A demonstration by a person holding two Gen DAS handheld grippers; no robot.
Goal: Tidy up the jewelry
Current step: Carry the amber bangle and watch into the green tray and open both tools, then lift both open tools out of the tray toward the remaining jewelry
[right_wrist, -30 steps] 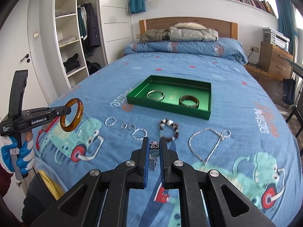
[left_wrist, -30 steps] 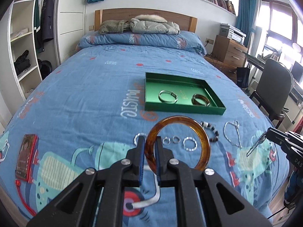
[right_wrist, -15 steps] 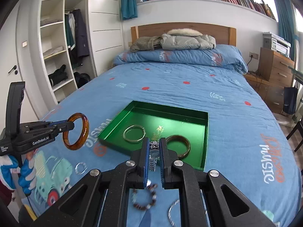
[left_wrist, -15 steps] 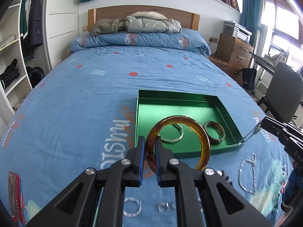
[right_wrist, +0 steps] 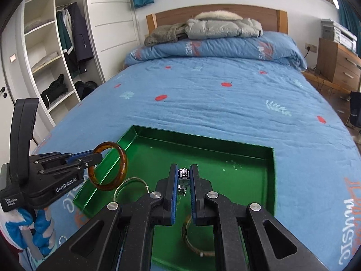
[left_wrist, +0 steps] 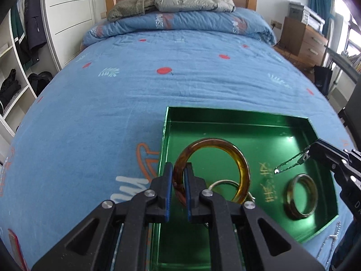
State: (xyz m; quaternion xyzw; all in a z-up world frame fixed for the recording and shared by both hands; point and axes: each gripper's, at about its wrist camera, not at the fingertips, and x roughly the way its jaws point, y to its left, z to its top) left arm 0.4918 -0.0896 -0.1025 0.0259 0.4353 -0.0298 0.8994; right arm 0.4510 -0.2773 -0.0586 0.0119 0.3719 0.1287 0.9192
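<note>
My left gripper is shut on the rim of an amber bangle, which stands upright over the left part of the green tray. In the tray lie a silver bangle and a brown-gold bangle. In the right wrist view my right gripper is shut on a silver link bracelet that hangs above the middle of the tray. The left gripper with the amber bangle hovers at the tray's left edge. The right gripper also shows in the left wrist view, bracelet dangling.
The tray sits on a blue patterned bedspread. A silver chain lies just off the tray's near right corner. A gloved hand holds the left tool. Jackets lie at the headboard, a wardrobe stands left, a nightstand right.
Both grippers have travelled forward and slightly down, from above the loose jewelry on the bedspread to over the green tray. Each still grips its piece.
</note>
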